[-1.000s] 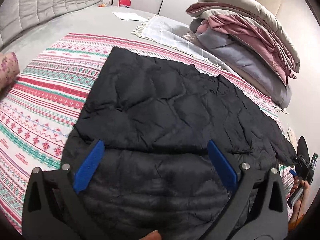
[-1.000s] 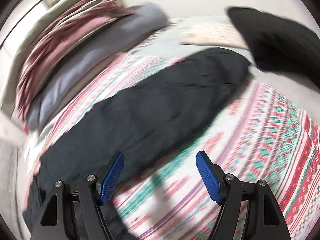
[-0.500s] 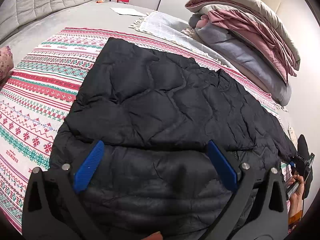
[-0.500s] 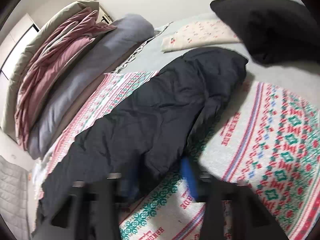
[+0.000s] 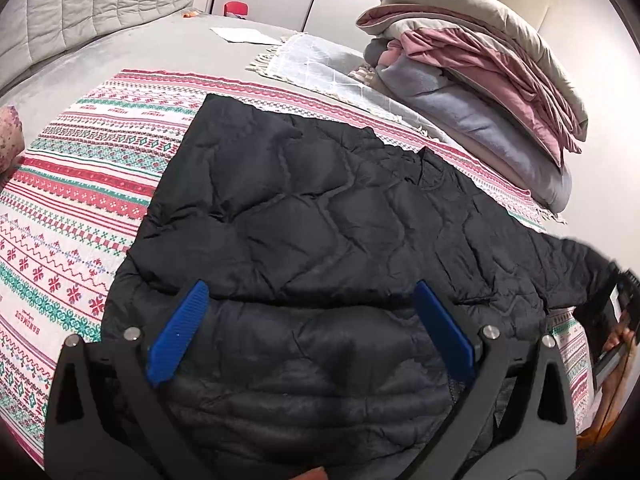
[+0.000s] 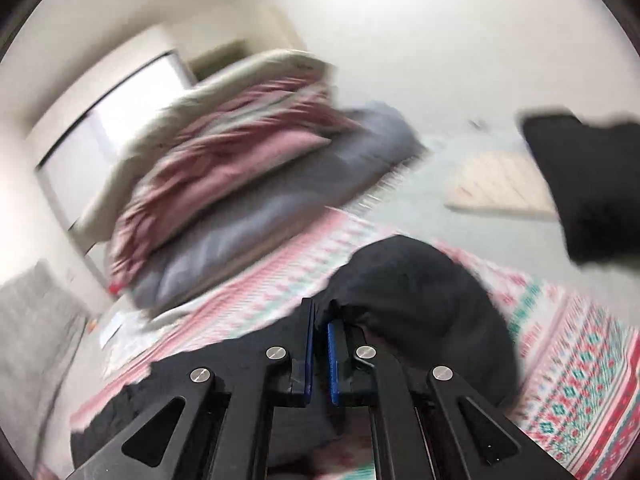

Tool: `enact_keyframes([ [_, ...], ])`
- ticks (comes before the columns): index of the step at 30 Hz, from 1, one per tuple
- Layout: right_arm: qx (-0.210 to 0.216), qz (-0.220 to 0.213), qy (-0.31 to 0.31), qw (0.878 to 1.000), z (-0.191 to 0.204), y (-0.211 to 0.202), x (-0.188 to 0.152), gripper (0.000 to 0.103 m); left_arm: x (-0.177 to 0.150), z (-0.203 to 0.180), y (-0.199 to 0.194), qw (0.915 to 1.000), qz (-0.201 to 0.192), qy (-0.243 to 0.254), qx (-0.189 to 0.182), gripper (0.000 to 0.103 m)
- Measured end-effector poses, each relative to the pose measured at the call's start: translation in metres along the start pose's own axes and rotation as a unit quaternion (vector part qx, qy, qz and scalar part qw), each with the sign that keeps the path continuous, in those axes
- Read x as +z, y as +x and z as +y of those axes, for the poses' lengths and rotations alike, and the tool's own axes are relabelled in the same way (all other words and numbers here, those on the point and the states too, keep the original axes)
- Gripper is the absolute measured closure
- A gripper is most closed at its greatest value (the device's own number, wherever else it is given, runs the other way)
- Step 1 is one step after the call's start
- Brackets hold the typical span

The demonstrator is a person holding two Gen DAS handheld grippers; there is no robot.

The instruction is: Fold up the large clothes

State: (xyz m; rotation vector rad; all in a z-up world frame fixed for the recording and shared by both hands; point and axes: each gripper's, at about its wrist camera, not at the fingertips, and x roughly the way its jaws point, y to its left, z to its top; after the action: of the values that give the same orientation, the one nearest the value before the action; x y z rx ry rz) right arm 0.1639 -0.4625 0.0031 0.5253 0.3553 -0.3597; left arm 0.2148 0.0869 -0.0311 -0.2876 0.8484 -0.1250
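A black quilted jacket [image 5: 320,220] lies spread on a red, green and white patterned blanket [image 5: 80,200], with one side folded over its body. My left gripper [image 5: 312,320] is open and empty, hovering just above the jacket's near part. In the blurred right wrist view, my right gripper [image 6: 319,324] is shut on the jacket's sleeve [image 6: 408,292], lifted off the blanket. That gripper also shows at the right edge of the left wrist view [image 5: 618,312], at the sleeve's end.
A stack of folded bedding in beige, pink and lavender [image 5: 480,80] sits at the back right. A pale fringed cloth [image 5: 320,64] lies beside it. A grey padded headboard [image 5: 80,8] is at the far left. A black pillow [image 6: 588,184] lies near the wall.
My right gripper has closed from open onto the sleeve and raised it. The left gripper has stayed open over the jacket, barely shifting.
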Motion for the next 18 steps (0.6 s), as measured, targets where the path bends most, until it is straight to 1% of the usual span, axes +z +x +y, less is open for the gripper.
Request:
enact_keyframes([
  [2, 0.026, -0.007, -0.052, 0.998, 0.04, -0.012, -0.001, 0.098, 0.0, -0.001, -0.001, 1.0, -0.001, 0.002, -0.003, 0.001],
  [4, 0.053, -0.008, -0.112, 0.992, 0.082, -0.024, -0.009, 0.098, 0.0, -0.002, -0.003, 1.0, -0.003, 0.004, -0.004, 0.001],
  [8, 0.114, 0.022, -0.198, 0.973, 0.149, -0.036, -0.043, 0.098, 0.0, -0.004, -0.004, 0.9999, -0.006, 0.009, -0.005, 0.001],
  [10, 0.141, 0.049, -0.237, 0.96, 0.176, -0.034, -0.066, 0.098, -0.001, -0.006, -0.004, 0.9999, -0.006, 0.012, -0.005, 0.001],
  [11, 0.155, 0.068, -0.264, 0.95, 0.193, -0.03, -0.083, 0.098, -0.001, -0.007, -0.003, 0.9999, -0.005, 0.015, -0.005, 0.001],
  [12, 0.163, 0.085, -0.285, 0.941, 0.202, -0.028, -0.099, 0.098, -0.002, -0.009, -0.003, 0.9998, -0.004, 0.019, -0.005, 0.001],
  [14, 0.175, 0.135, -0.318, 0.922, 0.218, -0.011, -0.133, 0.097, -0.003, -0.014, -0.003, 0.9996, -0.004, 0.027, -0.003, 0.001],
  [16, 0.173, 0.182, -0.331, 0.909, 0.22, 0.009, -0.162, 0.097, -0.004, -0.021, -0.002, 0.9992, -0.002, 0.039, -0.002, 0.001],
  [18, 0.151, 0.259, -0.333, 0.894, 0.214, 0.046, -0.196, 0.096, -0.005, -0.029, -0.001, 0.9987, 0.002, 0.051, -0.007, 0.001],
])
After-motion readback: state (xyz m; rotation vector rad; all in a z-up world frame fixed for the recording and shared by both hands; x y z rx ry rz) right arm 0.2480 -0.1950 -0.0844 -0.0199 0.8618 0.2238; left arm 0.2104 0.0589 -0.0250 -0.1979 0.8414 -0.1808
